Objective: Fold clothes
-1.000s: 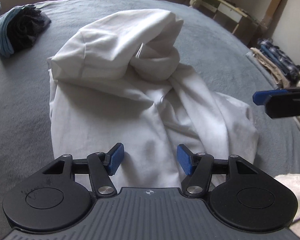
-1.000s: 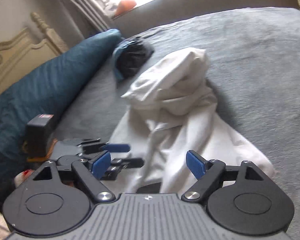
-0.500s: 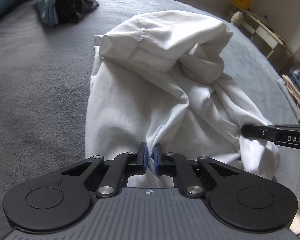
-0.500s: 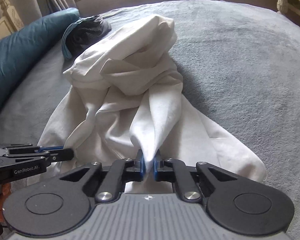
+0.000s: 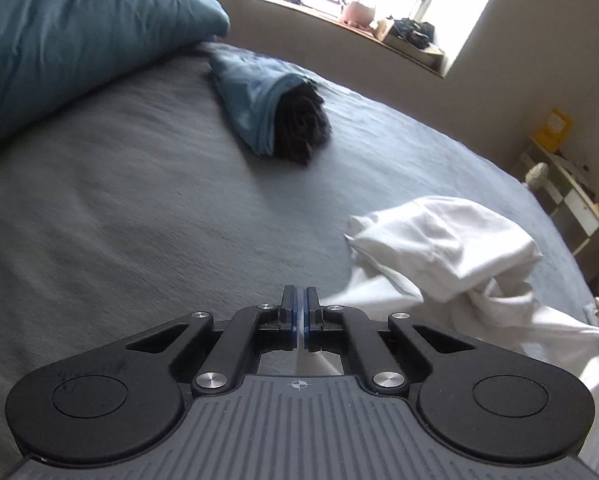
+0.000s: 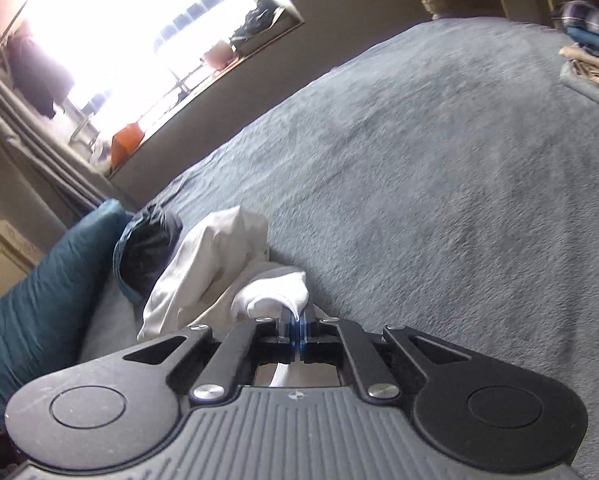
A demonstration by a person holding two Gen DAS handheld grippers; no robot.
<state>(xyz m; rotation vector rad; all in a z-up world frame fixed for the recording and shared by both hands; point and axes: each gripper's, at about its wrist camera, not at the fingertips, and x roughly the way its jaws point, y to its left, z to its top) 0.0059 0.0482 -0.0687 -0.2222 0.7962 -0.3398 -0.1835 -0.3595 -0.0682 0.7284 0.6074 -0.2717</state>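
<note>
Left gripper [image 5: 300, 314], in its own view, is pressed together on a thin edge of the white garment [image 5: 451, 248], which lies crumpled on the grey bed [image 5: 139, 208] to the right. In the right wrist view, the right gripper [image 6: 298, 330] pinches another edge (a bunched white fold). I judge the step is spreading the cloth; next the two grippers should pull apart evenly to flatten it.

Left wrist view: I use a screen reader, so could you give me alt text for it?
The left claw is shut on an edge of a crumpled white garment lying to its right on a grey bed. Farther off lie a blue-and-black clothes bundle and a teal pillow.
</note>
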